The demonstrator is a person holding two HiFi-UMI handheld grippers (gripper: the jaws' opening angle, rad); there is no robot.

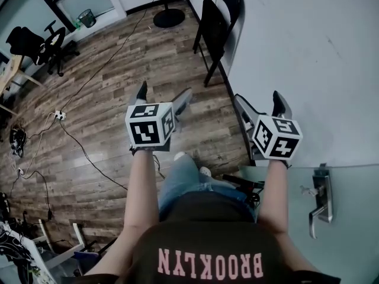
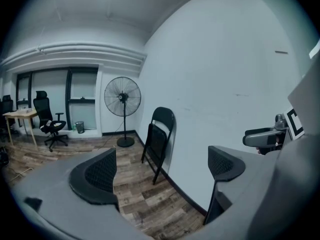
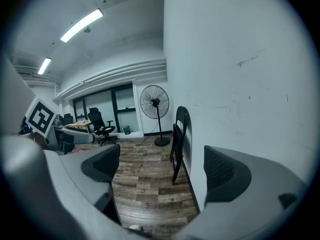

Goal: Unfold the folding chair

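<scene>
Left hand-held gripper (image 1: 165,94) and right hand-held gripper (image 1: 259,102) released, empty; black folding chair (image 1: 216,23) folded against wall (image 1: 308,40).

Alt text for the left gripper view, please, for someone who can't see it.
A black folding chair, folded flat, leans against a white wall on a wood floor, seen between the open, empty jaws of the left gripper. Beyond it stand a pedestal fan and an office chair near dark windows.

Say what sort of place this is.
Probably an office: a black swivel office chair beside a light wooden desk, a black pedestal fan, and a folded black folding chair leaning against the white wall.
</scene>
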